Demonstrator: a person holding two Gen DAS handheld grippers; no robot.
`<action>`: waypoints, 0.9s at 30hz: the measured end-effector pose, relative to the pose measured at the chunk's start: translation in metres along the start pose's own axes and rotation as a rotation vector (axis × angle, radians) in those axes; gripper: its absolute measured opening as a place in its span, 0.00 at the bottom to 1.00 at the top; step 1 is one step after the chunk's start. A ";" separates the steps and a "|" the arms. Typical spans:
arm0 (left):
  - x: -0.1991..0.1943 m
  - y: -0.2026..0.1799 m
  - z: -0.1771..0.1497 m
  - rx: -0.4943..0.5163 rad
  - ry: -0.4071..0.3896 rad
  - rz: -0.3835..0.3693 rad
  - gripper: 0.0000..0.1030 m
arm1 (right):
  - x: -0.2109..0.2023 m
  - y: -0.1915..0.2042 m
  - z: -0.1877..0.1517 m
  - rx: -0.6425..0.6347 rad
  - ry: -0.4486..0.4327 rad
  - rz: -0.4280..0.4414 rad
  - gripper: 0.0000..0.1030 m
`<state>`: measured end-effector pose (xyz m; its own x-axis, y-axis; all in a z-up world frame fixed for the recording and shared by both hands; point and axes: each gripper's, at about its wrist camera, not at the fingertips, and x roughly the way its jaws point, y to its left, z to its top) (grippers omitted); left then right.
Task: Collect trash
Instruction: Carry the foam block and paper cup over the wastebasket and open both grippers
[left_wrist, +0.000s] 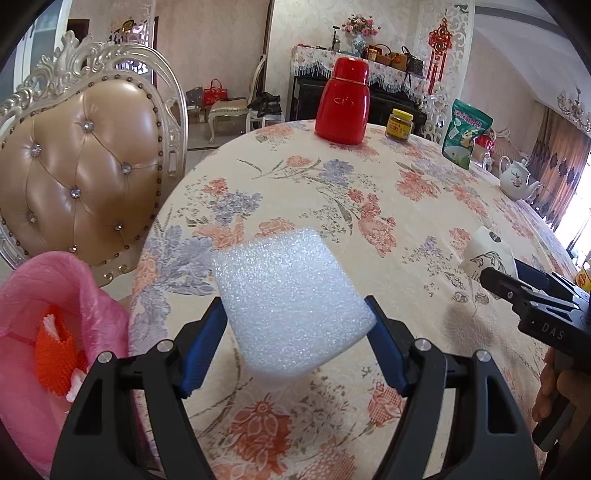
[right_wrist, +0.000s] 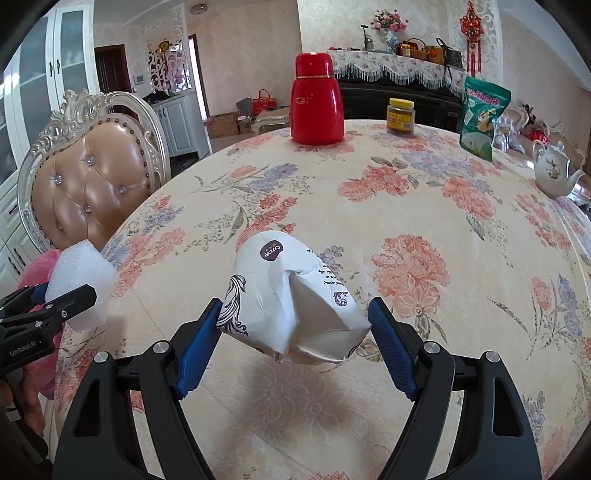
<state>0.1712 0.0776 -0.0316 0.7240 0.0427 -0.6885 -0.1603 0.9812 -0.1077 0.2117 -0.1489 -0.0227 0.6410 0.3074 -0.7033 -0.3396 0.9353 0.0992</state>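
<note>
Your left gripper (left_wrist: 295, 332) clamps a white foam block (left_wrist: 291, 302) above the near table (left_wrist: 332, 184), beside the pink bag (left_wrist: 55, 295) on the left. Your right gripper (right_wrist: 295, 332) grips a crushed paper cup (right_wrist: 291, 299) over the tablecloth.

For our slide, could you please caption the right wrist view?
Right tool lifts crushed paper cup above floral table.
</note>
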 end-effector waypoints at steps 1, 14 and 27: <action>-0.002 0.002 0.000 -0.001 -0.003 0.002 0.70 | -0.002 0.001 0.001 -0.003 -0.005 0.002 0.73; -0.041 0.028 -0.004 -0.024 -0.046 0.032 0.70 | -0.028 0.022 0.007 -0.035 -0.060 0.036 0.73; -0.070 0.050 -0.008 -0.046 -0.079 0.036 0.70 | -0.050 0.046 0.008 -0.042 -0.086 0.045 0.73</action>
<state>0.1075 0.1219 0.0053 0.7673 0.0944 -0.6343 -0.2166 0.9691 -0.1179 0.1695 -0.1196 0.0224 0.6804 0.3646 -0.6357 -0.3970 0.9125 0.0984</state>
